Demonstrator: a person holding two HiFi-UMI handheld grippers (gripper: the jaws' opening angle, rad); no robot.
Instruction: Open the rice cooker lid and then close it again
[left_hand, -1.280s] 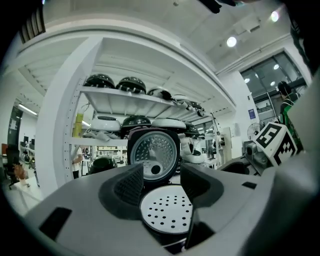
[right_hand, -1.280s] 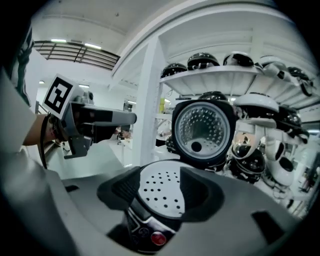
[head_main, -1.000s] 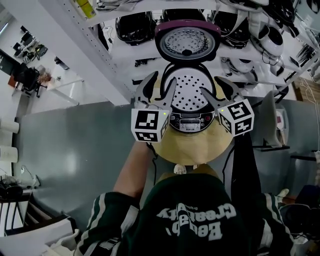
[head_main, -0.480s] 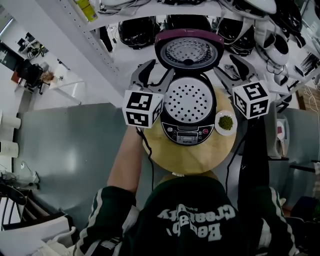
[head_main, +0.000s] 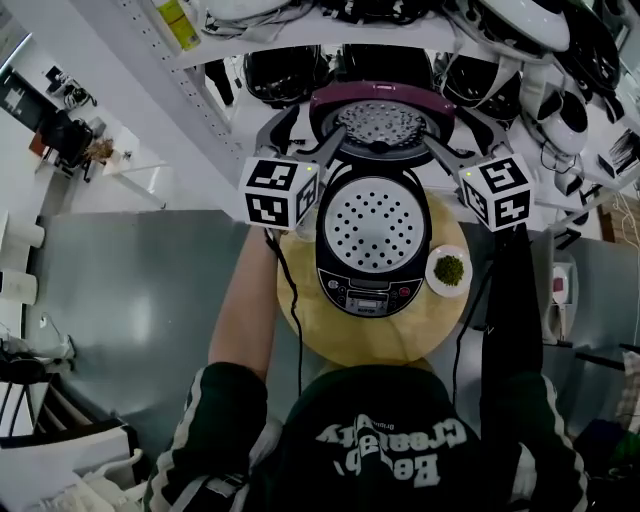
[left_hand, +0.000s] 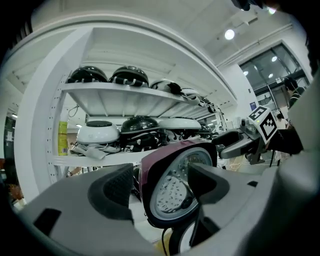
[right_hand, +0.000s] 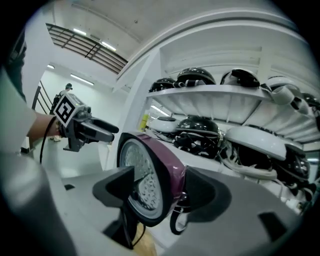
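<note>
The black rice cooker (head_main: 372, 240) stands on a round wooden table (head_main: 370, 335), its purple-rimmed lid (head_main: 380, 105) up and open. A perforated white tray fills the pot. My left gripper (head_main: 310, 135) reaches level to the lid's left edge, my right gripper (head_main: 455, 132) to its right edge. In the left gripper view the lid (left_hand: 175, 182) stands between the left gripper's (left_hand: 160, 187) jaws with a gap at the pads. In the right gripper view the lid (right_hand: 150, 180) stands likewise inside the right gripper (right_hand: 160, 192). Both pairs of jaws have just been opening.
A small white dish of green bits (head_main: 449, 270) sits on the table right of the cooker. White shelves (head_main: 300, 55) behind the lid hold several other black and white cookers and cables. A grey floor lies around the table.
Both grippers have moved up the picture, from beside the cooker's body to the two sides of the raised lid. Their jaws stand wider apart now.
</note>
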